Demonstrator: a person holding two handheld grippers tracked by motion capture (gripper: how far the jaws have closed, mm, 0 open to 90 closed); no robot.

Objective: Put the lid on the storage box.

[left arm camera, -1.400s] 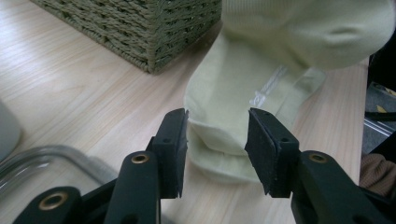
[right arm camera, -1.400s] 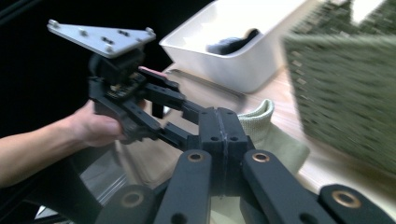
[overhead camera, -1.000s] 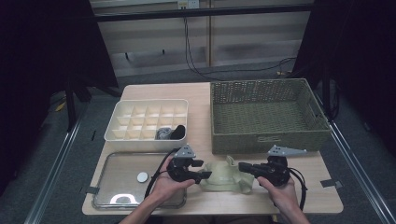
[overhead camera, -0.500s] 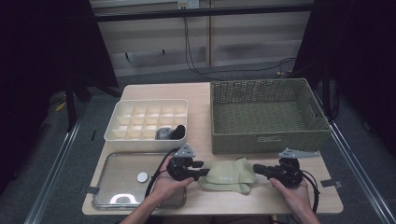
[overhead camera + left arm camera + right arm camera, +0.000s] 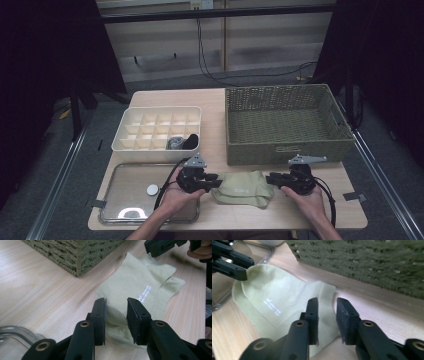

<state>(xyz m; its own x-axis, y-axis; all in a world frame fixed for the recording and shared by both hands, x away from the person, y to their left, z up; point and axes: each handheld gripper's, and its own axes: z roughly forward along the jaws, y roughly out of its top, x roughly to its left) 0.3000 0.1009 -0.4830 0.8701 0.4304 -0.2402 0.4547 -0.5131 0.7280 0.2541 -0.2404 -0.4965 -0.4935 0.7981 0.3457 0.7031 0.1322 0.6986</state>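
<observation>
On the wooden table [image 5: 220,107] a pale green folded cloth [image 5: 243,188] lies flat between the left gripper [image 5: 216,183] and right gripper [image 5: 270,179], jaws apart

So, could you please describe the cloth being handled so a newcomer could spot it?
Start at the big woven basket. On the table's near edge before it, between the left gripper and right gripper, lies the pale green cloth, the only soft, flat item.

The pale green cloth [image 5: 243,187], bunched between the claws a second ago, now lies flatter on the table, seemingly released, and the right claw [image 5: 270,179] has drawn toward three o'clock.
</observation>
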